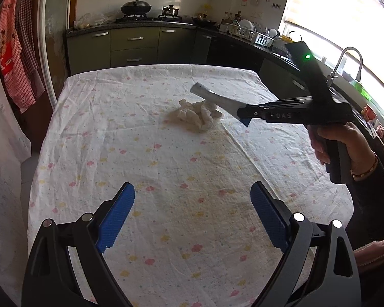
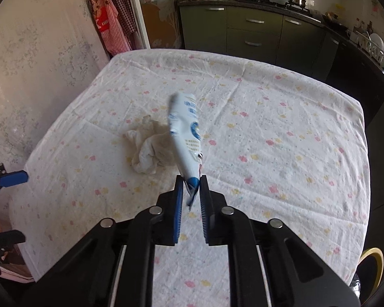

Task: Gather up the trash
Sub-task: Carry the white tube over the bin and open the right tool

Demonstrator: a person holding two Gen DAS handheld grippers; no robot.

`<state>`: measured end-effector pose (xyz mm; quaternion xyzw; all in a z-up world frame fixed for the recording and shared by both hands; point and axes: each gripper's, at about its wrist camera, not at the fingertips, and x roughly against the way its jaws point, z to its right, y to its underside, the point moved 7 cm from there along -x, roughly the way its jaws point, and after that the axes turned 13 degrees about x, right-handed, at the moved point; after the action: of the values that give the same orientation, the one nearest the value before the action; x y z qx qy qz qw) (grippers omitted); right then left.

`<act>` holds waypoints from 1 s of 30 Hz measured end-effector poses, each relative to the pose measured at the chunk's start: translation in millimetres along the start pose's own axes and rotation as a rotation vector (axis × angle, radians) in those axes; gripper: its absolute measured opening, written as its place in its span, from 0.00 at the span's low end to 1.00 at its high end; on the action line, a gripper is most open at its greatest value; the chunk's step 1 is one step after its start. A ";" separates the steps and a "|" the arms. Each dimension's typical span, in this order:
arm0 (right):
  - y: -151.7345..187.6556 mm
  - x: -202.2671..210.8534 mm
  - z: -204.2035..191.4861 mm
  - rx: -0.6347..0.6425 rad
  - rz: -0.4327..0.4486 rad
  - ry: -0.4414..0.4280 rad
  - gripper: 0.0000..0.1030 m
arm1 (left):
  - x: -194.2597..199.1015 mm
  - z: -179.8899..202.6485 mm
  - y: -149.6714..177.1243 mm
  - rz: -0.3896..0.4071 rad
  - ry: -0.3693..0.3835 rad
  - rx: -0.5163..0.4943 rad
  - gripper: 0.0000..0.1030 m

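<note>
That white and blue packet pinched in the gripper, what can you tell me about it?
The packet is a long, flattened white wrapper with blue print, silvery grey on its other side, which the left wrist view shows. It looks like thin, crinkled foil or plastic. The right gripper pinches its blue end; the rest juts out in the air above the crumpled tissue, apparently not touching it.

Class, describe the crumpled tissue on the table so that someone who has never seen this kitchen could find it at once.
Start at the table with the flowered cloth in the middle of the kitchen. Near its centre lies the crumpled tissue, a soft, off-white wad resting on the cloth. Unlike the flattened blue-and-white packet beside it, pinched in the right gripper, it lies loose and shapeless, and nothing touches it.
</note>
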<state>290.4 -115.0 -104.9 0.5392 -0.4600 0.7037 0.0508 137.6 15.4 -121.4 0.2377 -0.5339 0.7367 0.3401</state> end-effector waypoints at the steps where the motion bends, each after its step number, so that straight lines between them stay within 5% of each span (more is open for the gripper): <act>1: 0.8 5.3 -0.8 -0.011 0.011 -0.007 0.11 | -0.4 0.5 0.0 -0.001 0.001 -0.001 0.88; 16: 54.2 114.5 19.6 -0.167 0.172 0.038 0.11 | 0.9 29.3 3.0 -0.001 0.015 -0.064 0.88; 30: 237.9 228.2 141.2 -0.580 0.142 0.366 0.11 | -12.4 85.3 13.4 -0.035 0.065 -0.155 0.88</act>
<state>161.6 -447.0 -62.7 0.3339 -0.6604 0.6305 0.2342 134.5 -71.3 -111.6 0.1962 -0.5736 0.6945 0.3874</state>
